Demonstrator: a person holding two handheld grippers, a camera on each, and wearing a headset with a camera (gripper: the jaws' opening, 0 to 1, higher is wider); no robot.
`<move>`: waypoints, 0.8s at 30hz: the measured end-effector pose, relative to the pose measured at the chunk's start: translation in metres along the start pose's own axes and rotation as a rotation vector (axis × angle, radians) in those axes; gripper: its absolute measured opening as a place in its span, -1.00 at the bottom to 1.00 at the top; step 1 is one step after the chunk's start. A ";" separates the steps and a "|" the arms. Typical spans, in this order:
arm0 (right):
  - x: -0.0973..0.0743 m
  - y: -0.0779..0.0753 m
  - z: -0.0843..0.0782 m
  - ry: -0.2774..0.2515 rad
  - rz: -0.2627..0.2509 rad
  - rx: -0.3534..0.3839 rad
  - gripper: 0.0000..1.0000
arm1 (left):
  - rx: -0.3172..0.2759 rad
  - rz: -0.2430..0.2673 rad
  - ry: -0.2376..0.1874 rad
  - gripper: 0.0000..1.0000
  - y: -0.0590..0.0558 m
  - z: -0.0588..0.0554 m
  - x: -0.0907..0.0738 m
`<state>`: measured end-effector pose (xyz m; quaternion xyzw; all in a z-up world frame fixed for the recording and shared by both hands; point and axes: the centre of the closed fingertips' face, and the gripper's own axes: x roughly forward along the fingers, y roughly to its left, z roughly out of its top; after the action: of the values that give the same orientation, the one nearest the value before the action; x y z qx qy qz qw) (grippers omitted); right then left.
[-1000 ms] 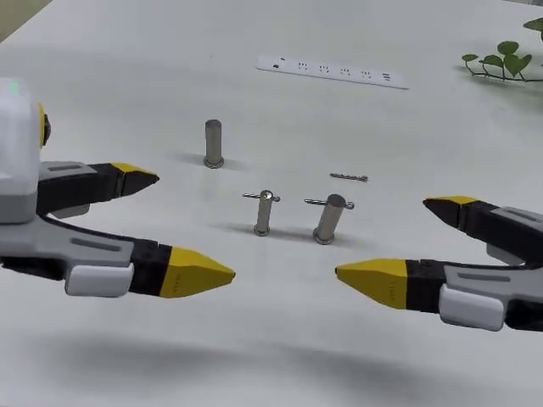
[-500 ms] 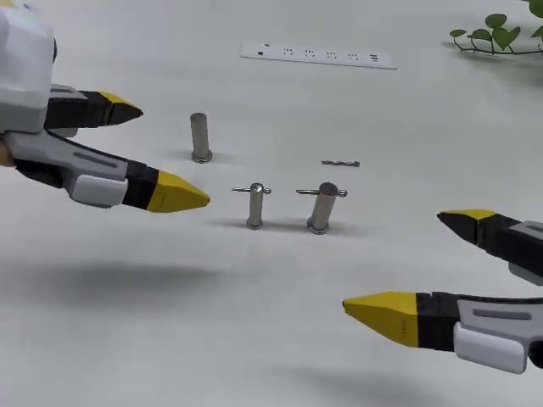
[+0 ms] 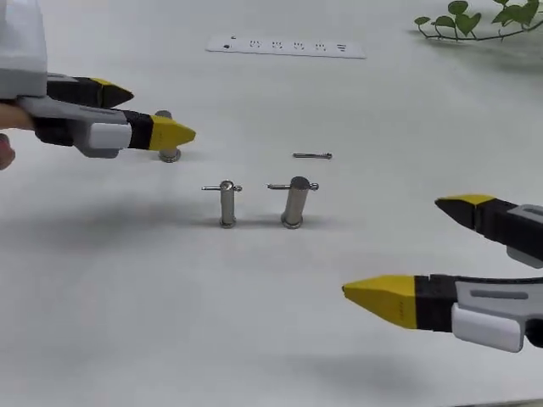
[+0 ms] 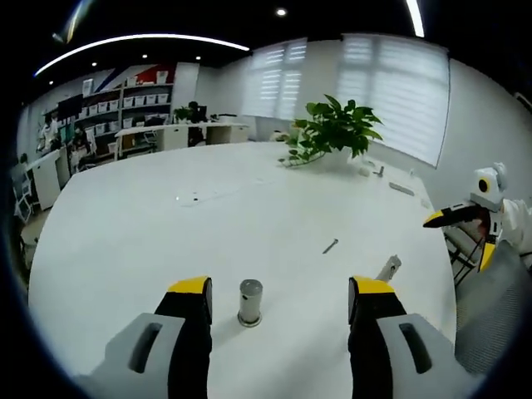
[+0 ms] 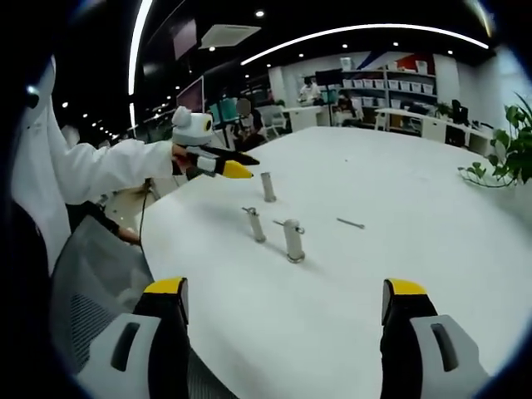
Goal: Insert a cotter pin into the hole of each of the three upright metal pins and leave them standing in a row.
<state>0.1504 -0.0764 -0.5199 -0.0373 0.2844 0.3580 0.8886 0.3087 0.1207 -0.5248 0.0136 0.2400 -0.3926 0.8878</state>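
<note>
Claws spread: two pins finished, one left.
Open, the left claw (image 4: 281, 289) frames the bare pin (image 4: 250, 302) between its jaws, touching neither; the right claw (image 3: 394, 248) hangs wide by the desk's (image 3: 254, 356) near edge. Mid-desk the thin pin (image 3: 227, 203) and thick pin (image 3: 294, 202) stand cottered; the last cotter pin (image 3: 312, 156) lies loose behind them.

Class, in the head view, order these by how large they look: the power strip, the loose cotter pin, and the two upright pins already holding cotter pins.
1. power strip, longest, though farthest.
2. right fitted pin and left fitted pin: alike in height, right looks thicker; not ranked.
3. loose cotter pin, smallest.
</note>
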 end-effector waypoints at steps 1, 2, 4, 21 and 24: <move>0.000 -0.001 0.000 -0.003 -0.003 0.003 0.89 | -0.022 -0.005 -0.007 0.23 0.002 0.001 0.004; -0.001 -0.002 0.002 -0.013 -0.007 0.010 0.89 | -0.035 -0.014 -0.007 0.18 0.003 0.000 0.009; -0.002 -0.002 0.003 -0.021 -0.007 0.018 0.88 | -0.022 -0.009 0.008 0.12 0.008 -0.002 0.015; -0.008 -0.005 0.014 -0.061 -0.017 0.033 0.85 | 0.032 0.058 0.087 -0.62 0.025 -0.025 0.038; -0.008 -0.003 0.015 -0.062 -0.016 0.026 0.85 | 0.090 0.059 0.115 -0.73 0.019 -0.027 0.035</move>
<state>0.1553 -0.0798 -0.5037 -0.0169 0.2609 0.3484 0.9001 0.3315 0.1155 -0.5676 0.0833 0.2721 -0.3751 0.8823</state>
